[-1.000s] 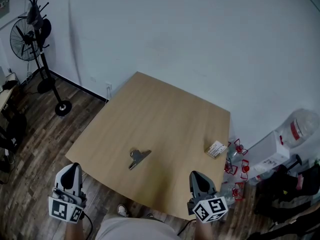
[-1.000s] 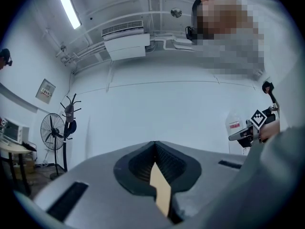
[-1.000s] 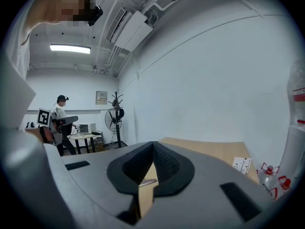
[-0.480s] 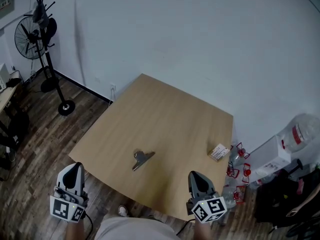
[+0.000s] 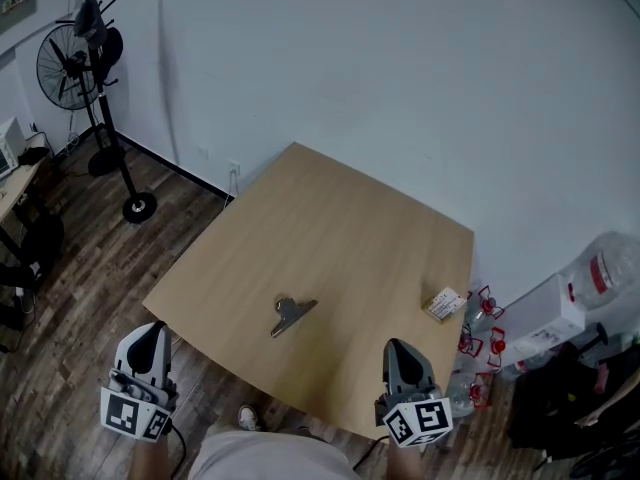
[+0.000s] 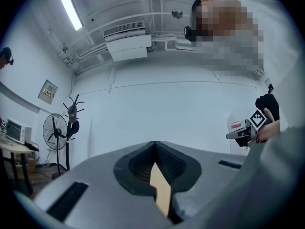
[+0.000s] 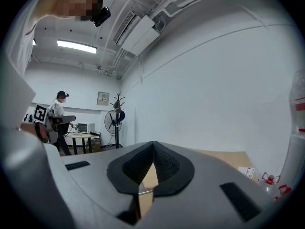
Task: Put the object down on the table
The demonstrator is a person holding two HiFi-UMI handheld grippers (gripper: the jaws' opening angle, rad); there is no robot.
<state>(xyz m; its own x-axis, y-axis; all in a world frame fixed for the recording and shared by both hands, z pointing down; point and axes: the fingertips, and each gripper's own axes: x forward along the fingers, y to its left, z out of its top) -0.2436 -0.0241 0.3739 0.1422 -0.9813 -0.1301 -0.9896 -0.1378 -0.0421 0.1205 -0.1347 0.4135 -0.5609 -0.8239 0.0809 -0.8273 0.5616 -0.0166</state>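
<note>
Held shut and empty, hardly shifted over the last second, on left gripper point(image 5: 151, 330) and right gripper point(image 5: 397, 347) alike, leaving the clip point(image 5: 291, 314) flat on the table point(image 5: 345, 223) ahead, between both jaws, well apart, so probably already put down.

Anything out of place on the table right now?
Nothing looks spilled or damaged. The clip lies flat near the middle of the table. Only the small box stands out: it sits askew, close to the table's right edge, where a nudge might knock it off.
</note>
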